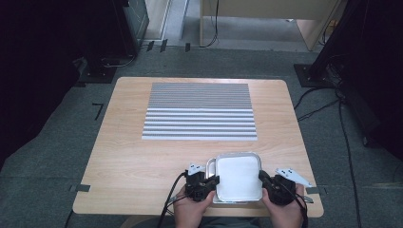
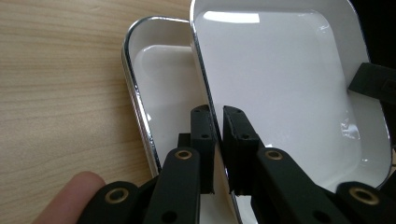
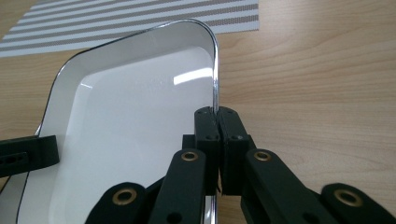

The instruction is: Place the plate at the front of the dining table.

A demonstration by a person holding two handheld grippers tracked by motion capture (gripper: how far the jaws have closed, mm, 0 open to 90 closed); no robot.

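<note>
A white enamel tray [image 1: 239,175] with a shiny metal rim is held near the table's front edge, a gripper on each of its long sides. My left gripper [image 2: 219,130] is shut on the left rim of this upper tray [image 2: 280,79]. My right gripper [image 3: 217,126] is shut on the right rim of the same tray [image 3: 135,116]. A second, matching tray [image 2: 163,79] lies under it, shifted to the left, and its edge [image 1: 211,166] peeks out beside the left gripper [image 1: 215,180]. The right gripper [image 1: 263,176] sits opposite.
A grey-and-white striped mat [image 1: 199,111] lies across the far half of the wooden table [image 1: 123,156]. Bare wood stretches left of the trays and between them and the mat. Cables and dark stands sit on the carpet around the table.
</note>
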